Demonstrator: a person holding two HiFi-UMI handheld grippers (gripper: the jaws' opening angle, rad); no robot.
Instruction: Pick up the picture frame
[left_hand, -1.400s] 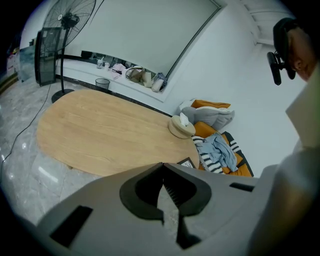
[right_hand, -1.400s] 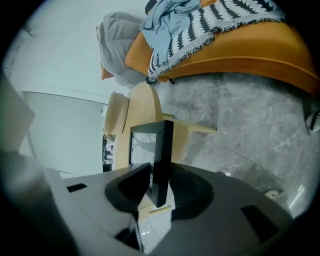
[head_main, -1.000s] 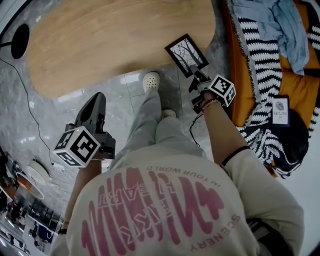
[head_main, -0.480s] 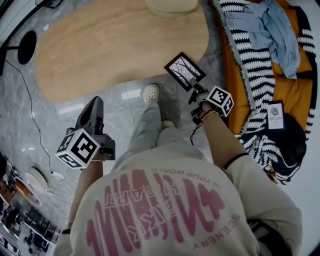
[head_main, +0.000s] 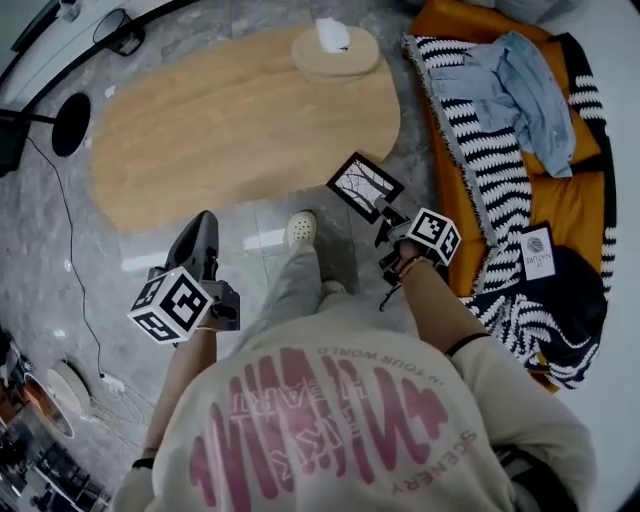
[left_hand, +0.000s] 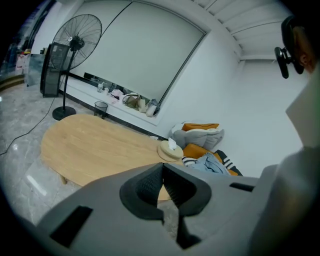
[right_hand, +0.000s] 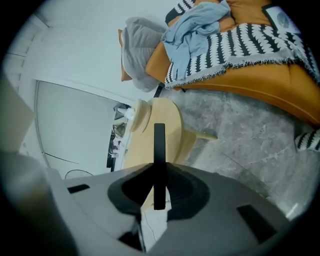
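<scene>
The picture frame (head_main: 364, 186), black with a bare-tree print, hangs in the air above the grey floor beside the table's near end. My right gripper (head_main: 386, 213) grips its lower corner, the jaws still closing on it. In the right gripper view the picture frame (right_hand: 159, 145) stands edge-on as a thin black bar between the pads of the right gripper (right_hand: 157, 176). My left gripper (head_main: 204, 226) hovers over the floor at the left, well away from the frame. In the left gripper view the left gripper (left_hand: 162, 169) has its tips touching, with nothing between them.
An oval wooden table (head_main: 240, 120) lies ahead with a round tissue holder (head_main: 335, 50) on its far end. An orange sofa (head_main: 585, 195) with a striped blanket (head_main: 500, 170) and a blue shirt (head_main: 525, 85) stands at the right. A fan base (head_main: 70, 125) and cable sit left. The person's white shoe (head_main: 302, 228) is between the grippers.
Both grippers have risen, and the picture frame has gone up with the right one. The head view now takes in more of the table and sofa.
</scene>
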